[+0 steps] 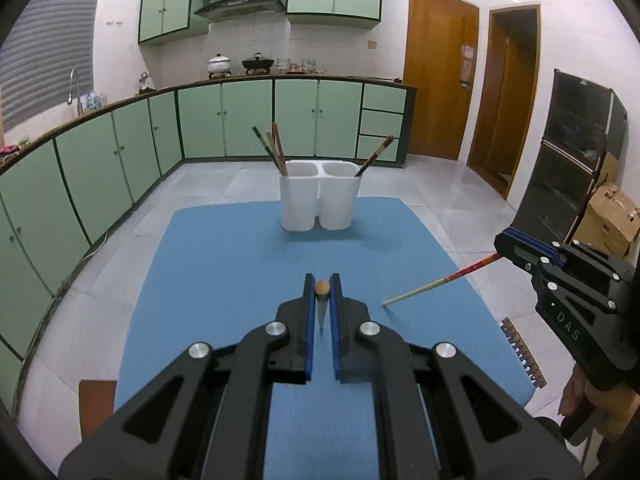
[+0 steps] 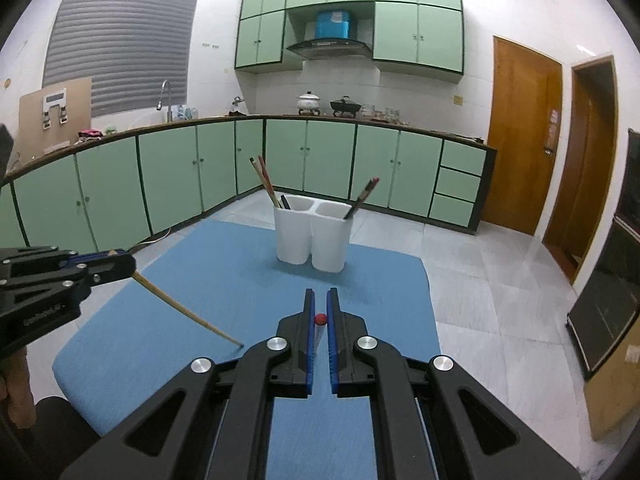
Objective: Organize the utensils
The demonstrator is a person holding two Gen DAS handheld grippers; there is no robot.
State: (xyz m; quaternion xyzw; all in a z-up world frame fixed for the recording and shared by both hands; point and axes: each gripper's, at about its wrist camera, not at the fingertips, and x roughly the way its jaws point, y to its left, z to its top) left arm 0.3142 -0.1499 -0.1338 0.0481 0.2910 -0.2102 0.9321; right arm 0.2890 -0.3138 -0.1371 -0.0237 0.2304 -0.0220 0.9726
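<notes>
Wooden chopstick (image 2: 182,307) pinched in my left gripper (image 1: 322,288), red-ended chopstick (image 1: 440,280) pinched in my right gripper (image 2: 320,308), both above the blue mat (image 1: 224,264). White holder (image 1: 318,196) stands ahead; I'd tip each point-down over a compartment before letting go.

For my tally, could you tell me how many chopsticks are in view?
6, possibly more hidden: three in the holder's left compartment, one in its right compartment, one in the left gripper, one in the right gripper.
</notes>
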